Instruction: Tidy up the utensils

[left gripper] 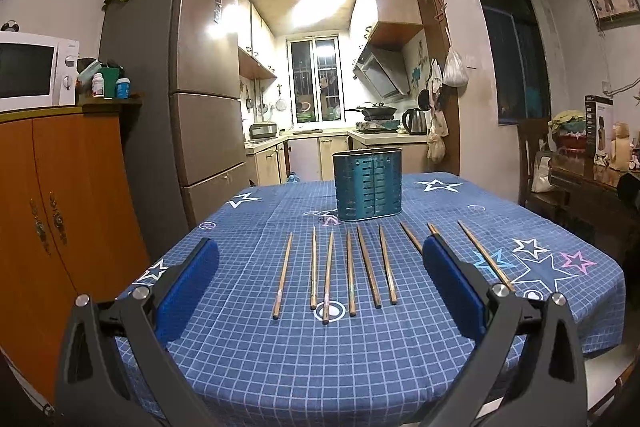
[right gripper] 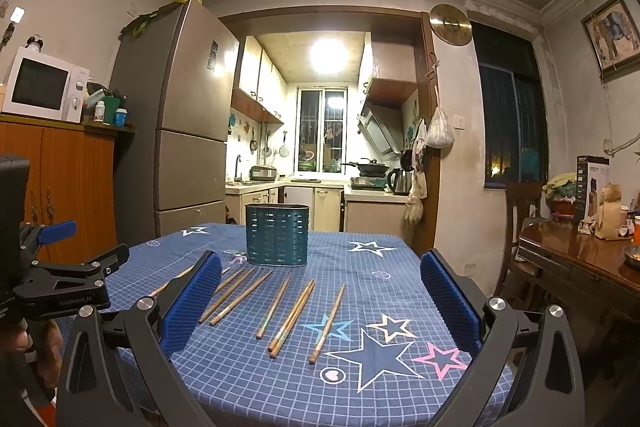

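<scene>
Several wooden chopsticks (left gripper: 350,273) lie in a loose row on the blue checked tablecloth (left gripper: 320,359). Behind them stands a teal perforated utensil holder (left gripper: 367,184), upright, nothing visible inside. My left gripper (left gripper: 320,285) is open above the near part of the table, fingers spread around the row without touching any stick. In the right wrist view the chopsticks (right gripper: 280,307) and the holder (right gripper: 277,234) appear again. My right gripper (right gripper: 320,299) is open and holds nothing. The left gripper (right gripper: 76,275) and a hand show at the left edge.
An orange cabinet (left gripper: 60,211) with a microwave (left gripper: 36,71) and a tall fridge (left gripper: 188,91) stand left of the table. A dark wooden table (right gripper: 584,267) with boxes and a chair (right gripper: 520,227) is on the right. The kitchen doorway lies behind.
</scene>
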`<state>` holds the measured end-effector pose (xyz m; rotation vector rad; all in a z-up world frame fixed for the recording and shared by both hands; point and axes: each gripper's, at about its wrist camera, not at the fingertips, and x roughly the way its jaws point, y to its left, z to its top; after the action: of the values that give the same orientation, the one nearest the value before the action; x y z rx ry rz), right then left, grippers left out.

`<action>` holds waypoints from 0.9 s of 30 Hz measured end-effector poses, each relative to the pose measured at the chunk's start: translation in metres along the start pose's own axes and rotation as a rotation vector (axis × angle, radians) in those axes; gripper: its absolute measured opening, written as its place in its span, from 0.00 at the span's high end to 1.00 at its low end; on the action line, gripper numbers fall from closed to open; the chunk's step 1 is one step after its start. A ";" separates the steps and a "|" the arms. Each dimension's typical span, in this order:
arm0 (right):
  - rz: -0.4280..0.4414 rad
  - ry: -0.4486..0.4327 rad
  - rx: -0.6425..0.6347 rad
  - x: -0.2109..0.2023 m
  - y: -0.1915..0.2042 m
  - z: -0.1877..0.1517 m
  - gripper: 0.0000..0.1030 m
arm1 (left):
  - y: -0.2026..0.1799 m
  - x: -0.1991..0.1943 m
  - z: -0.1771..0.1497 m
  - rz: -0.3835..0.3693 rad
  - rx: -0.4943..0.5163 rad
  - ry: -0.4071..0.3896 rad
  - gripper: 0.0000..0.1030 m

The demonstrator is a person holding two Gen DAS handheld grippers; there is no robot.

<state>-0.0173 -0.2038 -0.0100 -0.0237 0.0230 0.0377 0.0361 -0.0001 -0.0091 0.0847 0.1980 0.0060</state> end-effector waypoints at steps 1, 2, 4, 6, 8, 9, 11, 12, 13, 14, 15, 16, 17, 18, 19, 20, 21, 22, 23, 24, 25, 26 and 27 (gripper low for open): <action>0.000 0.003 0.001 0.001 0.000 0.000 0.03 | 0.000 0.001 0.000 0.000 0.001 0.001 0.05; 0.001 0.005 0.000 0.003 -0.001 0.001 0.03 | 0.000 0.002 0.000 -0.001 0.004 0.004 0.05; 0.003 0.007 0.001 0.004 -0.002 0.001 0.03 | -0.001 0.005 0.000 -0.002 0.003 0.009 0.05; 0.007 0.013 0.002 0.007 -0.003 0.000 0.03 | -0.001 0.008 0.000 -0.003 0.004 0.018 0.05; 0.008 0.020 0.004 0.010 -0.003 -0.002 0.03 | -0.001 0.012 -0.003 -0.006 0.007 0.025 0.05; 0.011 0.026 0.005 0.012 -0.003 -0.003 0.03 | 0.001 0.015 -0.004 -0.009 0.007 0.035 0.05; 0.018 0.039 0.003 0.017 -0.003 -0.004 0.03 | 0.007 0.020 -0.005 -0.020 -0.006 0.053 0.05; 0.029 0.053 0.005 0.019 -0.003 -0.005 0.03 | 0.011 0.022 -0.005 -0.028 -0.013 0.064 0.05; 0.039 0.066 0.007 0.021 -0.003 -0.006 0.03 | 0.017 0.025 -0.006 -0.034 -0.018 0.075 0.05; 0.046 0.073 0.006 0.022 -0.002 -0.009 0.03 | 0.023 0.028 -0.007 -0.032 -0.019 0.084 0.05; 0.057 0.082 0.003 0.024 -0.001 -0.011 0.03 | 0.031 0.033 -0.008 -0.019 -0.020 0.094 0.05; 0.065 0.092 0.000 0.026 0.000 -0.014 0.03 | 0.040 0.037 -0.009 -0.006 -0.030 0.106 0.05; 0.072 0.101 0.002 0.029 0.001 -0.016 0.03 | 0.049 0.041 -0.010 0.003 -0.047 0.118 0.05; 0.079 0.109 0.006 0.032 0.002 -0.017 0.03 | 0.054 0.043 -0.011 0.008 -0.058 0.126 0.05; 0.084 0.119 0.014 0.036 0.003 -0.019 0.03 | 0.061 0.047 -0.012 0.022 -0.069 0.135 0.05; 0.089 0.126 0.017 0.039 0.003 -0.021 0.03 | 0.064 0.051 -0.013 0.032 -0.075 0.142 0.05; 0.094 0.131 0.018 0.042 0.004 -0.022 0.03 | 0.067 0.053 -0.016 0.038 -0.081 0.144 0.05; 0.096 0.132 0.015 0.045 0.006 -0.023 0.03 | 0.068 0.054 -0.016 0.041 -0.083 0.144 0.05; 0.099 0.132 0.014 0.045 0.006 -0.025 0.03 | 0.068 0.054 -0.017 0.045 -0.080 0.138 0.05; 0.102 0.130 0.013 0.046 0.007 -0.026 0.03 | 0.066 0.053 -0.017 0.046 -0.071 0.129 0.05; 0.101 0.127 0.011 0.046 0.008 -0.026 0.03 | 0.064 0.053 -0.017 0.043 -0.058 0.126 0.05; 0.100 0.124 0.009 0.046 0.007 -0.028 0.03 | 0.063 0.053 -0.019 0.039 -0.049 0.124 0.05; 0.096 0.119 0.008 0.045 0.008 -0.029 0.03 | 0.062 0.053 -0.021 0.034 -0.040 0.123 0.05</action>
<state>0.0271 -0.1949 -0.0398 -0.0167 0.1432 0.1323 0.0842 0.0645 -0.0345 0.0474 0.3189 0.0493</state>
